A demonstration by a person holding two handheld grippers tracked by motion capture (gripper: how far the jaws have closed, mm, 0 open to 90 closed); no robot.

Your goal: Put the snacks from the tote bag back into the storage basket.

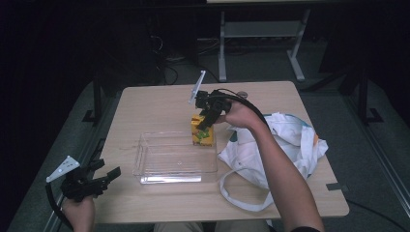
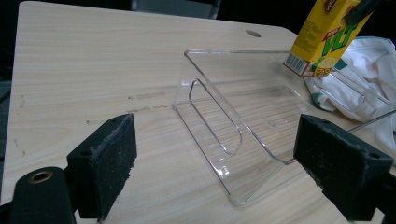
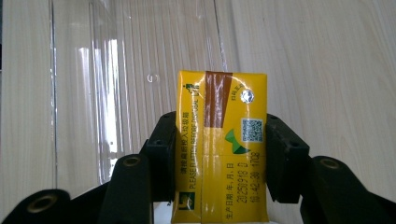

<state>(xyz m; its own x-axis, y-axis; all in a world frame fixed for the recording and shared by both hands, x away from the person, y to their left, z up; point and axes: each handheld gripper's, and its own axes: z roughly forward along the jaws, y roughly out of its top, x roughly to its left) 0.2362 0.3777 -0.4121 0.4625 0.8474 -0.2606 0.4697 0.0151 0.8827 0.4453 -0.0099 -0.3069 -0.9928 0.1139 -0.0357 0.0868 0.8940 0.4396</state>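
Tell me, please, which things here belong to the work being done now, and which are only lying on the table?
Part of the work, as it seems:
- yellow drink carton, gripped in the right claw
- clear plastic tray, which the carton is held over at its far right corner

Just lying about:
- white cloth bag, right of the tray
- left claw, open and idle at the table's left edge

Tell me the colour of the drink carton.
Mainly yellow, with a brown strip; right gripper view.
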